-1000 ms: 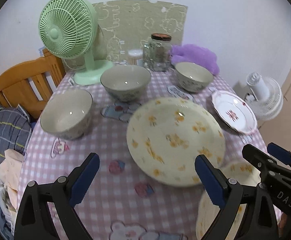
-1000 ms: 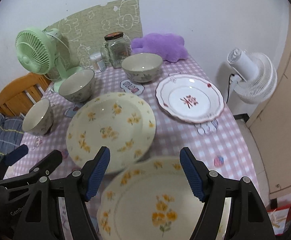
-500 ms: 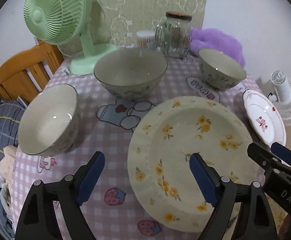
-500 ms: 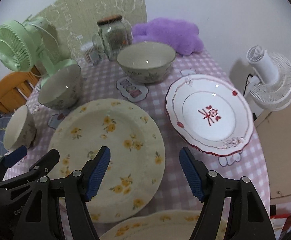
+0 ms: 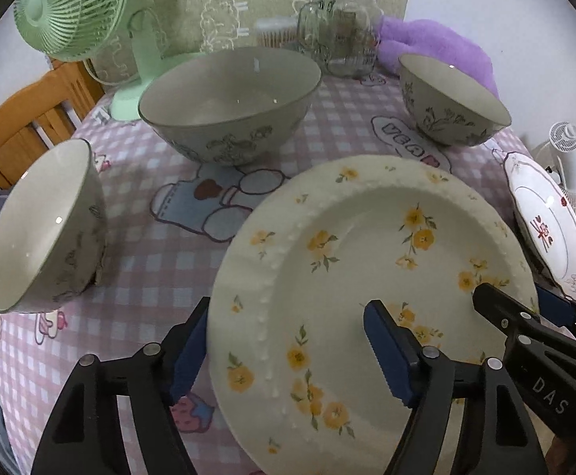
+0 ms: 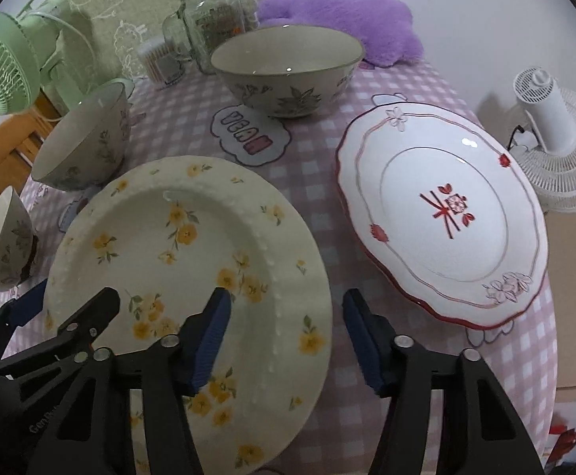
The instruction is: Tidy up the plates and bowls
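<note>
Both grippers have been lowered onto the yellow-flowered plate (image 5: pixel 371 277) on the worktop (image 5: pixel 137 261), the left gripper (image 5: pixel 288 350) and right gripper (image 6: pixel 286 336) closing astride opposite rims, neither gripped yet, so a two-handed lift seems imminent.

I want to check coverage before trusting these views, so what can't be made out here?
- Yellow plate: near rim cut off by both views' bottom edges and the grippers.
- Jar label: too blurred to read, both views.
- Red plate: left view, near end behind the right gripper.
</note>
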`<state>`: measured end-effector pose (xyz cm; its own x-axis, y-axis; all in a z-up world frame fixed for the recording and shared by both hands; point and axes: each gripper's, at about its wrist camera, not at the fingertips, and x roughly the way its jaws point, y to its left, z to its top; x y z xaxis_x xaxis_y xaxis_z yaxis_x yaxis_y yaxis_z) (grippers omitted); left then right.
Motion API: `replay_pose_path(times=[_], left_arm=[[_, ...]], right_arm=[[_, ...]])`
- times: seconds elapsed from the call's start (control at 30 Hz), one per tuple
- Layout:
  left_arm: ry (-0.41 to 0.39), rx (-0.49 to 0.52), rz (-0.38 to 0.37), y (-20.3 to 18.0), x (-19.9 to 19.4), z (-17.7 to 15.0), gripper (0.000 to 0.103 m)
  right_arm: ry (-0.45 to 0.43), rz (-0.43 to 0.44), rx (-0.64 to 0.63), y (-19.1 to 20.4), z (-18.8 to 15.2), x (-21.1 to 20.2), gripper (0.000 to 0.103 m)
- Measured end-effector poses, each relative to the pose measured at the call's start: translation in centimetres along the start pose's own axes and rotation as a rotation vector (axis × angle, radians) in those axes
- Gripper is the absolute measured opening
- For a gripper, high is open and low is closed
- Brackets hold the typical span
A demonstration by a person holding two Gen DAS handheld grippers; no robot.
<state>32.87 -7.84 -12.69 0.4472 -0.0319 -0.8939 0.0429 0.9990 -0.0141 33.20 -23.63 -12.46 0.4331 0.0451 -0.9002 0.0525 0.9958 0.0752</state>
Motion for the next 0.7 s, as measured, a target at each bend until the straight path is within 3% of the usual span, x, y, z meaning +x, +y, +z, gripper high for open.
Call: replay_pose_path(times=[0.1,0.33,0.7], left_arm=[[0.002,-0.016,-0.001,0.2,0.1,0.1,0.069],[0.017,-0.005,-0.016,0.7,0.0,0.1,0.069],[0.041,0.023,0.051,3.4,-1.3,-1.9,0.069]], right_arm=[[0.004,-0.009,-0.009,0.3,0.2,0.3,0.054],[0.007,-0.034,-0.015,0.9,0.4,0.2,0.054],[0.049,0.016,-0.081,4.2,-0.7,0.2,0.057]])
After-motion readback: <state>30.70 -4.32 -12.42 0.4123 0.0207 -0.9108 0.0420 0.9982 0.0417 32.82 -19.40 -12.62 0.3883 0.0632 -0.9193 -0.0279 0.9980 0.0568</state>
